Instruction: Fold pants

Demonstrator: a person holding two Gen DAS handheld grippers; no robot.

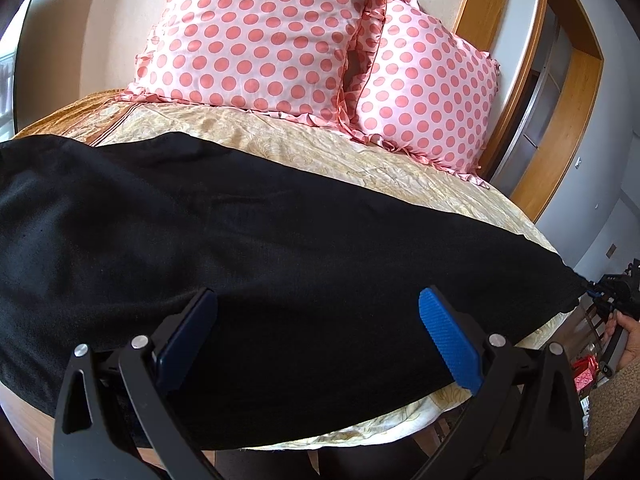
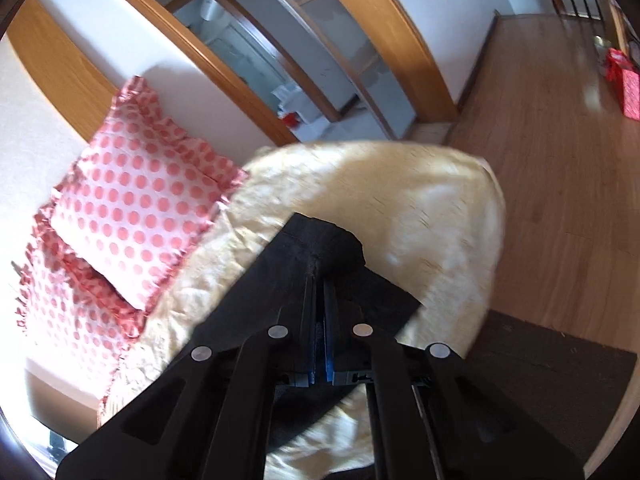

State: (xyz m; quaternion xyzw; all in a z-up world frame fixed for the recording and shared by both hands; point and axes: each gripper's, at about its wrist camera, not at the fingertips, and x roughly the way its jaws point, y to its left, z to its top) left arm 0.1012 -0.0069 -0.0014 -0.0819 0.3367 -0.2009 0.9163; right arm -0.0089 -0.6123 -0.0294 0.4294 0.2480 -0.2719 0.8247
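Note:
Black pants lie spread lengthwise across the cream bedspread. My left gripper is open, its blue fingers wide apart just above the pants' near edge, holding nothing. My right gripper is shut on one end of the pants, with the black cloth bunched over its fingertips above the bed's corner. The right gripper also shows in the left wrist view at the pants' far right end.
Two pink polka-dot pillows lean against the headboard behind the pants. The bedspread ends at a rounded corner. Beyond it lie a wood floor, a dark mat and a wooden door frame.

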